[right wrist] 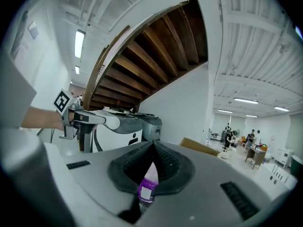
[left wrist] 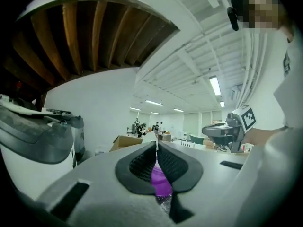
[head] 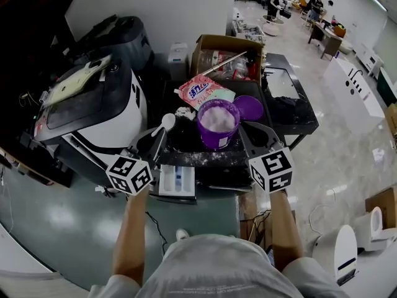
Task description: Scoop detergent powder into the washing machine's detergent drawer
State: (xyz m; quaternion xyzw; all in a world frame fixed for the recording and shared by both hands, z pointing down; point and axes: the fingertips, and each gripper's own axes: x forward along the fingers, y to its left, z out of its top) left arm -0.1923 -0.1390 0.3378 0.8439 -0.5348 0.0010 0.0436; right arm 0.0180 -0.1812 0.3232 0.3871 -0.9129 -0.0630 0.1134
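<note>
While clamping scoop point(head: 166, 123) in left hand-held gripper point(left wrist: 156, 150), right hand-held gripper point(right wrist: 152, 148) shut empty, may spill powder point(head: 217, 118) short of front-edge detergent drawer point(head: 177, 182) if tilted.

Wall: plain white wall point(head: 186, 5) behind the work area.
Floor: glossy pale tiles point(head: 322, 135) to the right; duller grey-green floor point(head: 56, 222) at the lower left.
Stairs: underside of a wooden staircase point(right wrist: 156, 46), dark beams overhead.
Ceiling: white ceiling point(left wrist: 199, 46), ribbed with beams.
Light: long strip lights point(left wrist: 214, 85), lit.
Furniture: black table point(head: 304, 121) in the middle; white counter point(head: 350, 92) to the right; desks point(head: 327, 37) with people at the far end of the hall.
</note>
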